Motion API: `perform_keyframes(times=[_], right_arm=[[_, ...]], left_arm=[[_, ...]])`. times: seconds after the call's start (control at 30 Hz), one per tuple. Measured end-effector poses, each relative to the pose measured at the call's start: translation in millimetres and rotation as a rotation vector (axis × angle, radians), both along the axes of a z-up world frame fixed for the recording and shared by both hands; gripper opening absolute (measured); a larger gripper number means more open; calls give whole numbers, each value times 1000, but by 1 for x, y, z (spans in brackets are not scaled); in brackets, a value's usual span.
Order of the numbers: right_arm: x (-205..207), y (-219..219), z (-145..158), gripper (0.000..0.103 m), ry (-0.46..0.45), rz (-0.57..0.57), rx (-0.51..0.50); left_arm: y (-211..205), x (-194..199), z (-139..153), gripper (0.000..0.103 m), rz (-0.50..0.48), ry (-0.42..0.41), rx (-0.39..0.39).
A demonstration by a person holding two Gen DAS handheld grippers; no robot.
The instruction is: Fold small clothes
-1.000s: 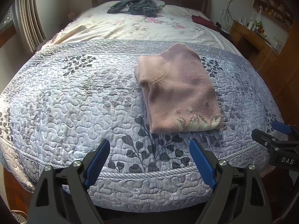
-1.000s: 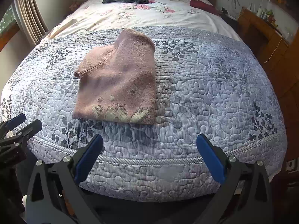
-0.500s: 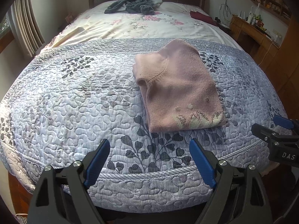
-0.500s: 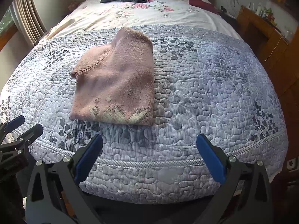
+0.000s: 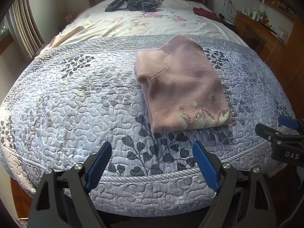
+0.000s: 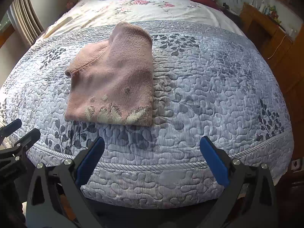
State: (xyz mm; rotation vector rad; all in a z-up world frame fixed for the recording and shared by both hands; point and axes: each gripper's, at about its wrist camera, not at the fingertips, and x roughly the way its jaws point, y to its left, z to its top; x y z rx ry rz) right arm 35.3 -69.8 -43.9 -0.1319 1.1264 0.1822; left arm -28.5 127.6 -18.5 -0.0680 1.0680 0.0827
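Bed [image 5: 79,98]: quilted bedspread; folded pink sweater [image 5: 182,87], grey clothes [image 5: 136,1] on it.

1. Wide bare stretch of blue-grey quilt [image 5: 76,102] left of the folded pink sweater [image 5: 182,87]; open for passage.
2. Same on the right side of the quilt [image 6: 218,87], bare out to the bed edge.
3. Narrow clear strip between sweater hem and foot edge of the bed.
4. Far end blocked by a heap of dark clothes [image 5: 134,1] and a maroon item [image 5: 204,13].
5. Wooden desk [image 6: 266,28] close along the right side.
6. Curtain [image 5: 26,28] at the far left.
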Motion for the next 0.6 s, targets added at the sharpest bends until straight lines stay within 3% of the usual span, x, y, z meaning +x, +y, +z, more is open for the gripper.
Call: perform_keyframes(times=[0.6], right_arm=[[7, -2, -3, 100, -17, -14, 5]], left_arm=[[0, 4, -5, 87, -2, 7, 1]])
